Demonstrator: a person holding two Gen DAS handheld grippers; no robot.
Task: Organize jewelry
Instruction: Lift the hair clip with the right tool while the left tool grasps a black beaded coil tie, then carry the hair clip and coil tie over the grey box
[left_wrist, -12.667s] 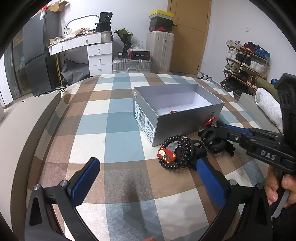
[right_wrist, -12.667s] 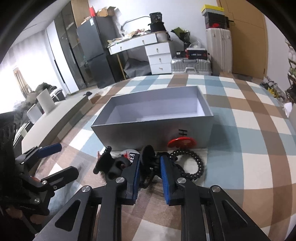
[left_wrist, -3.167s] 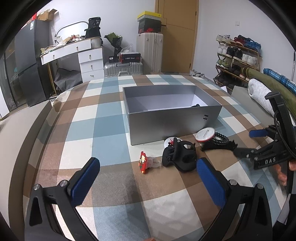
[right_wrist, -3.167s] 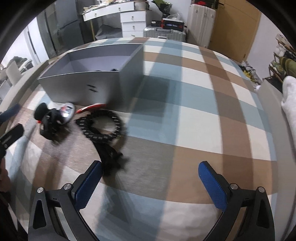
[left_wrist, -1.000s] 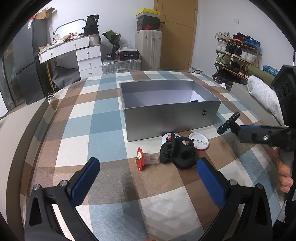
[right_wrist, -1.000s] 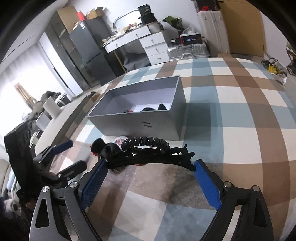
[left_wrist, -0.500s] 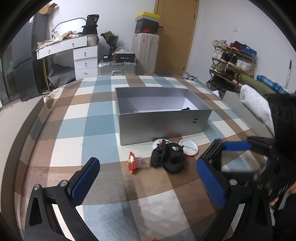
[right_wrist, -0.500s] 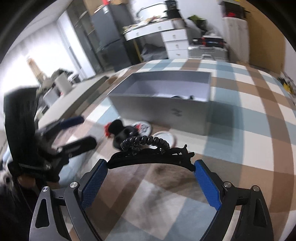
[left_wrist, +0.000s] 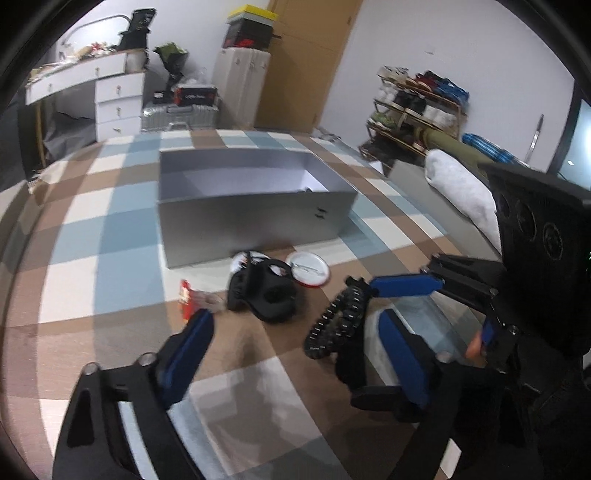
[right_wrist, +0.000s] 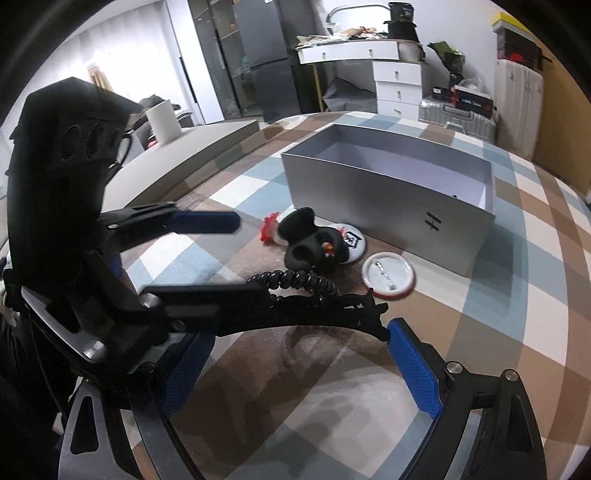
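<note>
A black hair clip with a black coiled hair tie (right_wrist: 295, 280) spans between my right gripper's (right_wrist: 299, 363) blue pads, held wide across them above the plaid cloth. It also shows in the left wrist view (left_wrist: 338, 317). My left gripper (left_wrist: 295, 343) is open; its right finger reaches the clip's left end, its other finger (right_wrist: 207, 221) hangs free. A black claw clip (left_wrist: 269, 291), a white round badge (left_wrist: 309, 267) and a small red charm (left_wrist: 186, 293) lie in front of the open grey box (left_wrist: 255, 218).
The box stands mid-cloth, with a small dark item at its inner right corner (left_wrist: 308, 190). A second badge (right_wrist: 352, 240) lies under the claw clip. A rolled white towel (left_wrist: 458, 188) lies at the right; a dresser and suitcases stand behind.
The two grippers have come together. My left gripper has swung right to the clip held in my right gripper, and its finger now reaches the clip's end.
</note>
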